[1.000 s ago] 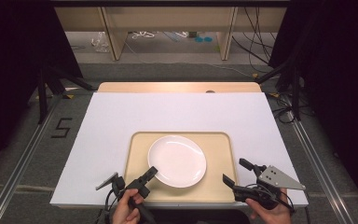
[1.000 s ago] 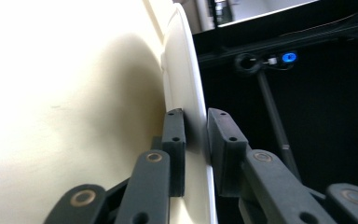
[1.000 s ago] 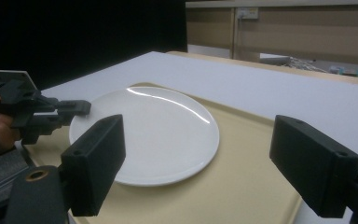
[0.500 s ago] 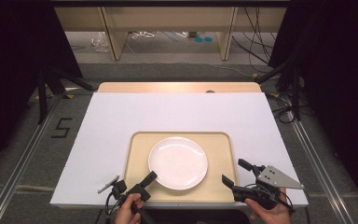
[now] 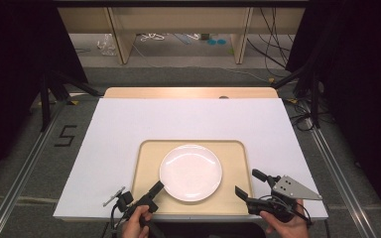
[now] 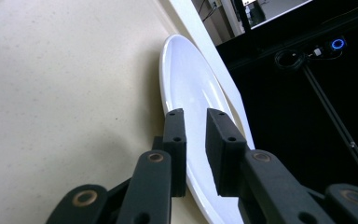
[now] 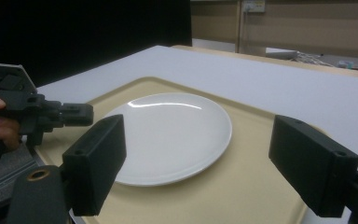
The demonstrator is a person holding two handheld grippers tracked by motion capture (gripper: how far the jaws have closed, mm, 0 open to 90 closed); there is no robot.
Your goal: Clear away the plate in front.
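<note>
Since a second ago, our left gripper point(image 5: 155, 191) has slid back toward seven o'clock, jaws opening slightly astride the round white ceramic plate's point(image 5: 191, 171) rim, seemingly not pinching. That plate sits on the beige plastic tray point(image 5: 146, 158). Our right gripper point(image 5: 248, 186) rests spread at four o'clock.

The left gripper point(image 5: 155, 189) has drawn back toward the frame's bottom edge, and the white plate point(image 5: 190, 171) has slid slightly down-left on the tray point(image 5: 238, 148).
</note>
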